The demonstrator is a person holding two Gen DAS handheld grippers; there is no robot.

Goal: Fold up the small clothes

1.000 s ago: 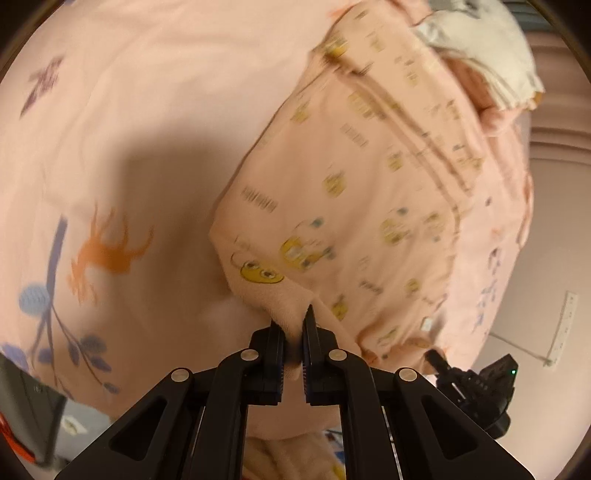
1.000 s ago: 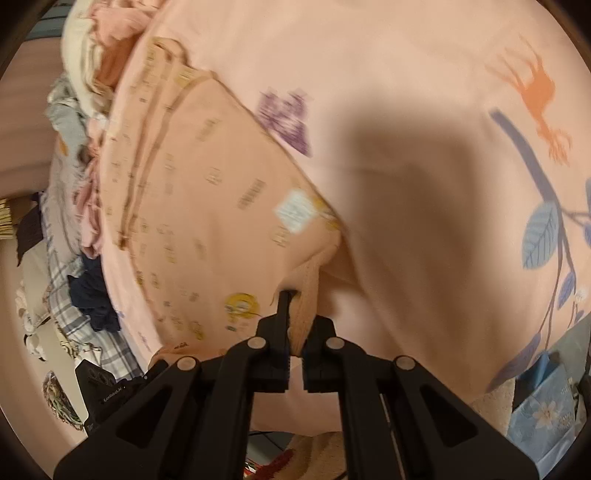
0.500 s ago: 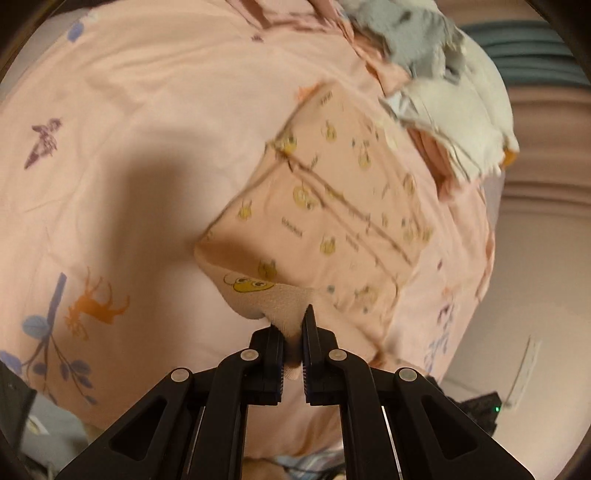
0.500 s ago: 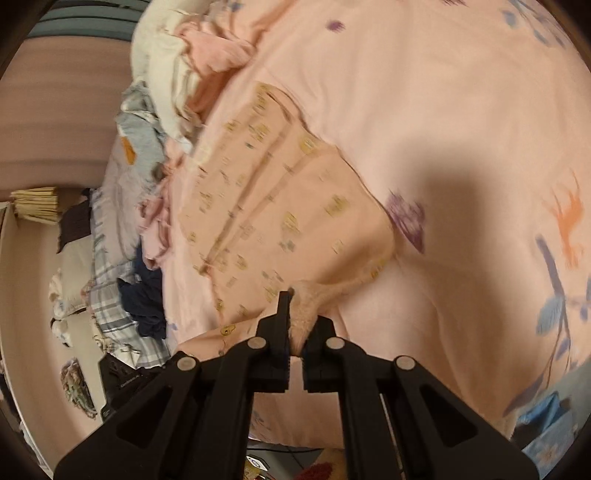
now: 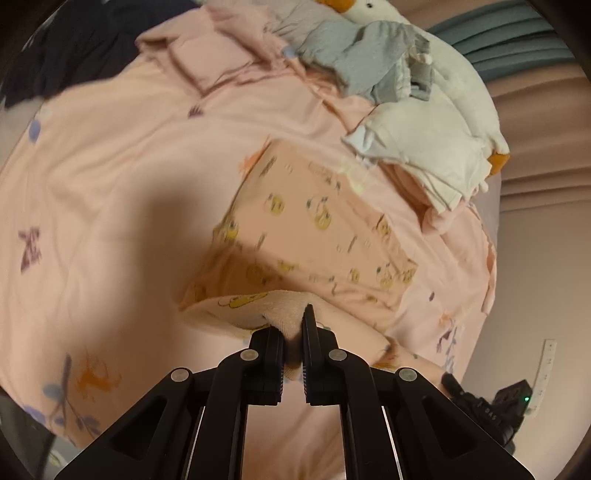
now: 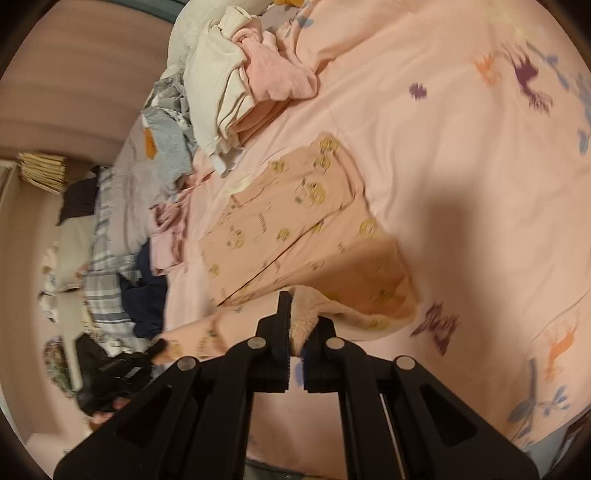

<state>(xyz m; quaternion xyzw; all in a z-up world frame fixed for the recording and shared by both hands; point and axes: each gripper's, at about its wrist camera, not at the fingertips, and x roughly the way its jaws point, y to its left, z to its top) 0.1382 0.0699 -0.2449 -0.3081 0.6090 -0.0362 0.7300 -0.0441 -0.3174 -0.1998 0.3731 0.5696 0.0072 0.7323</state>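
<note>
A small peach garment [image 5: 314, 236] printed with yellow cartoon birds lies on the pink bedsheet [image 5: 110, 177]. Its near hem is lifted off the sheet and curls over. My left gripper [image 5: 293, 328] is shut on one corner of that ribbed hem. In the right wrist view the same peach garment [image 6: 295, 225] stretches away from me, and my right gripper [image 6: 297, 325] is shut on the other hem corner. The other gripper [image 6: 114, 373] shows at the lower left there, holding the hem's far end. The far part of the garment still rests flat.
A heap of unfolded clothes, white [image 5: 424, 155], grey [image 5: 362, 55] and pink [image 6: 273, 74], lies beyond the garment beside a white plush duck [image 5: 369, 7]. A plaid cloth and a dark garment [image 6: 147, 299] hang off the bed's side. The bedsheet [image 6: 461, 166] lies bare to the right.
Both grippers have risen and drawn back with the hem, so the garment looks smaller and farther away. Its near edge now hangs lifted and curled. The right gripper has rolled.
</note>
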